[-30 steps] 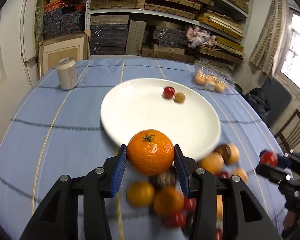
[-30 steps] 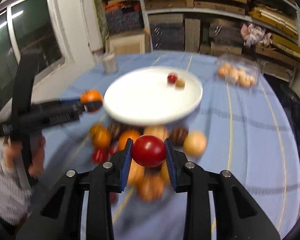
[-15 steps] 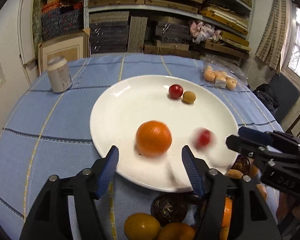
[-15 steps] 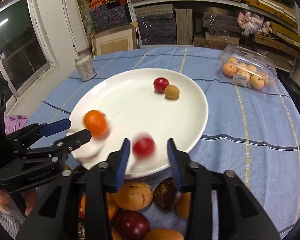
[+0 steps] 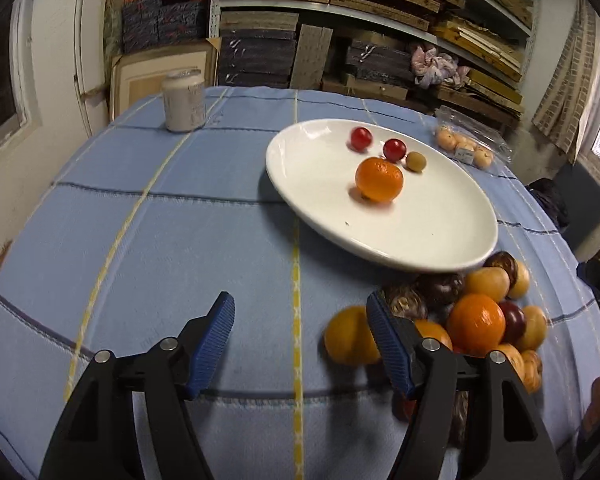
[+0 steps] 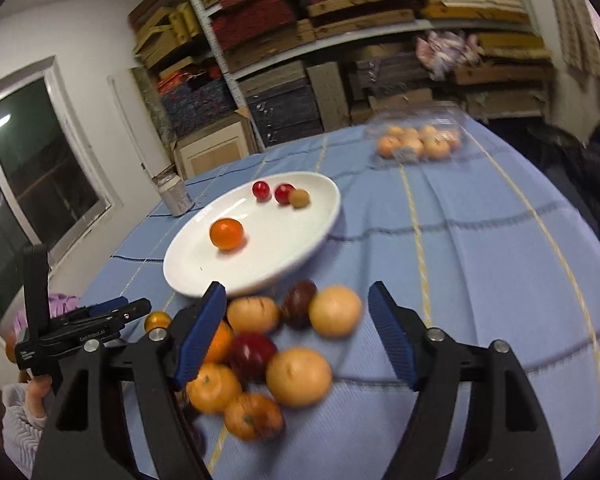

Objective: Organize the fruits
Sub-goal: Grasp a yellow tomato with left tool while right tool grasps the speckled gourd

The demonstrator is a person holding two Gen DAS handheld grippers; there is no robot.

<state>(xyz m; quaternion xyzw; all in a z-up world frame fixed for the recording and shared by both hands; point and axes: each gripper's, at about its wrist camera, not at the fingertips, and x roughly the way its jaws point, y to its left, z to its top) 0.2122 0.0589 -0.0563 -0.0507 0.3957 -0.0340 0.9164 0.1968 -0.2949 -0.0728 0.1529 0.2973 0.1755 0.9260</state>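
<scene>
A pale cylindrical drinks can (image 5: 183, 101) stood upright at the far left of the round surface covered in a blue cloth with yellow stripes (image 5: 160, 240). The left hand-held gripper (image 5: 300, 312) was released, its blue-padded jaws spread wide over bare cloth and grasping nothing. To its right lay the large white oval plate (image 5: 440, 240), carrying one orange mandarin (image 5: 379, 179), two small red round fruits (image 5: 360, 137) (image 5: 394, 149) and one small tan round fruit (image 5: 415, 161), the mandarin nearest the plate's middle. Just beside the plate's near rim sat the loose pile of orange, yellow and dark red fruits (image 5: 476, 320), on the cloth. The right hand-held gripper (image 6: 294, 310) was likewise released and empty, hovering over that pile. A clear plastic box of small orange fruits (image 6: 416, 142) rested at the far right
</scene>
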